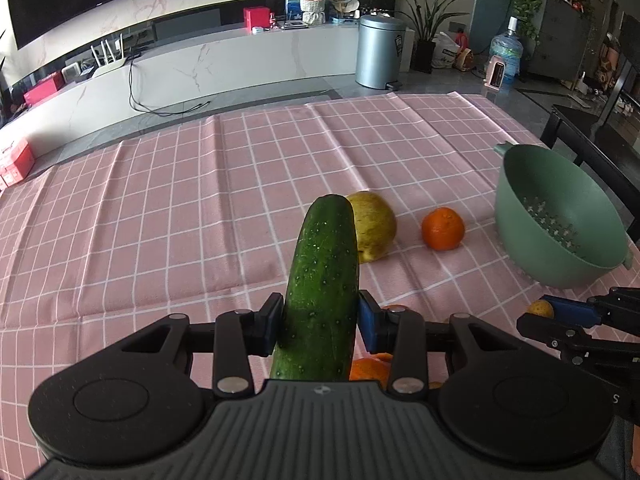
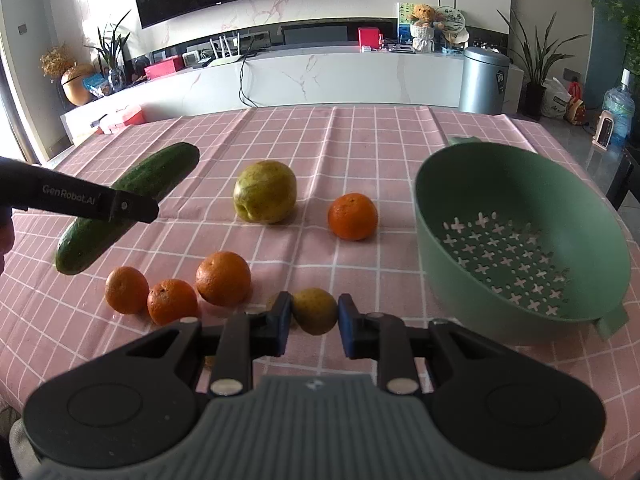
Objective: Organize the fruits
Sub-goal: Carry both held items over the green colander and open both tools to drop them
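Note:
My left gripper point(image 1: 320, 320) is shut on a dark green cucumber point(image 1: 324, 280), held up off the pink checked cloth; in the right wrist view the cucumber point(image 2: 160, 176) hangs at the left, tilted. My right gripper point(image 2: 314, 314) is shut on a small yellow-green fruit point(image 2: 314, 310) lifted above the table; in the left wrist view that fruit point(image 1: 541, 309) shows at the right. A large yellow-green pear point(image 2: 266, 192) and an orange point(image 2: 353, 217) lie mid-table. Three more oranges point(image 2: 222, 278) sit in a row near the front. A green colander point(image 2: 520, 240) stands empty at the right.
The pink checked tablecloth point(image 2: 360, 140) covers the whole table. Behind it runs a white marble counter point(image 2: 320, 76) with boxes, a router and a teddy bear. A metal bin point(image 2: 484, 80), potted plants and a water bottle stand at the back right. A dark chair point(image 1: 592, 148) stands by the table's right edge.

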Available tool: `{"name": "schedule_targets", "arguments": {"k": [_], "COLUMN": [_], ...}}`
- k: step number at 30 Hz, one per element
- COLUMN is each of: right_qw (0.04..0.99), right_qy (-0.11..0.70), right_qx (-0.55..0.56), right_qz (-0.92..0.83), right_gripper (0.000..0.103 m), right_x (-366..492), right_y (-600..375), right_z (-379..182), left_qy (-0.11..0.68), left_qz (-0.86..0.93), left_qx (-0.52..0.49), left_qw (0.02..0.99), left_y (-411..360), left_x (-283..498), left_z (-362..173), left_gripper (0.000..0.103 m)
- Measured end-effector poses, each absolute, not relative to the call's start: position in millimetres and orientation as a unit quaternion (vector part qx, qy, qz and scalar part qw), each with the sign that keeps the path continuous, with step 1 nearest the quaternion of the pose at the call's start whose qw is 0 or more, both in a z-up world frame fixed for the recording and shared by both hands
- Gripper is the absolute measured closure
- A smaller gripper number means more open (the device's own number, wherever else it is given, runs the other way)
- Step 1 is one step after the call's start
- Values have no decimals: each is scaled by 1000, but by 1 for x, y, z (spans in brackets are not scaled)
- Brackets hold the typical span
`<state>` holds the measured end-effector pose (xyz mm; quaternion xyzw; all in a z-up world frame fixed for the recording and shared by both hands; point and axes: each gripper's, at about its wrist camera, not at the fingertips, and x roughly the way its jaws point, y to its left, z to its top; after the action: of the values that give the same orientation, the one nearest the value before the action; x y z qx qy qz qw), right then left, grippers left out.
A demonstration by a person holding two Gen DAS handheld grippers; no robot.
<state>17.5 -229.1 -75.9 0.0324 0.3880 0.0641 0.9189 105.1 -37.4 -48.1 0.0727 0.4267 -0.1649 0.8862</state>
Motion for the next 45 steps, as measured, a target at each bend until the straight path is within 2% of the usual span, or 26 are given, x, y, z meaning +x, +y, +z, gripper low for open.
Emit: {"name": "schedule_targets", "arguments": {"k": [14,24,45], "right_qw": [939,931,908], "right_qy": [341,360,418], "right_qx": [45,50,22], "right_qz": [12,-19,5], "right_gripper": [82,82,82], "right_x": [20,46,88], "right_y": [-315,-381,-400], "right_z": [-29,-42,-94], "left_qy": [395,410,454], "left_qz": [-262,-312,-297], "left_qx": [88,97,102], "left_qw": [876,852,833], "left_y": [-163,-254,-277], "left_x": [120,142,167], "left_z": [-12,-35,-90], "left_gripper": [58,58,59]}}
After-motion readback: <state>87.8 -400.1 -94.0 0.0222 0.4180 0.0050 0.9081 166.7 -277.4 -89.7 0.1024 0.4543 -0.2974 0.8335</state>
